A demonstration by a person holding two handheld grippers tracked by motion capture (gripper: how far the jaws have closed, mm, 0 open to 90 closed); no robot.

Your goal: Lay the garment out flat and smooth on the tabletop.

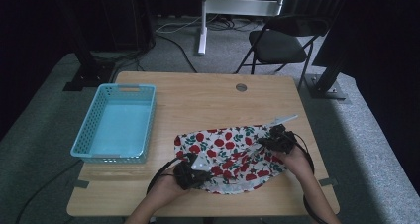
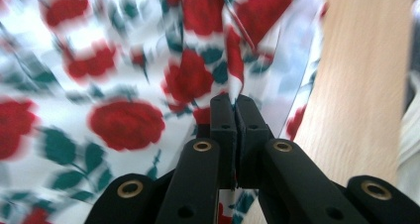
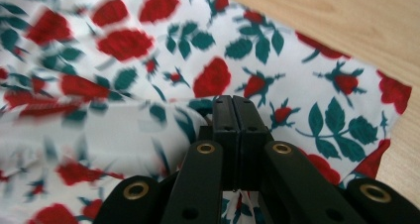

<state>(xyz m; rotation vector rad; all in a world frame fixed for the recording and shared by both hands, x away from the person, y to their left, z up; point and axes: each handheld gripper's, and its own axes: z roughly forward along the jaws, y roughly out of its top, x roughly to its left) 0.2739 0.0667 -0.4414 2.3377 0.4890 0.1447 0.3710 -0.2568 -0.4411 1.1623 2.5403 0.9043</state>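
While both tools pinch the rose-print cloth (image 1: 229,157), left tool (image 1: 190,173) at its near-left edge and right tool (image 1: 277,139) at its far-right, the basket (image 1: 119,122) sits nearer the left.

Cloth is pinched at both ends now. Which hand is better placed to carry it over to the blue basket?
Left. The left gripper, shut on the rose-print cloth, sits nearer the blue basket. The right gripper grips the cloth's far side, farther from the basket.
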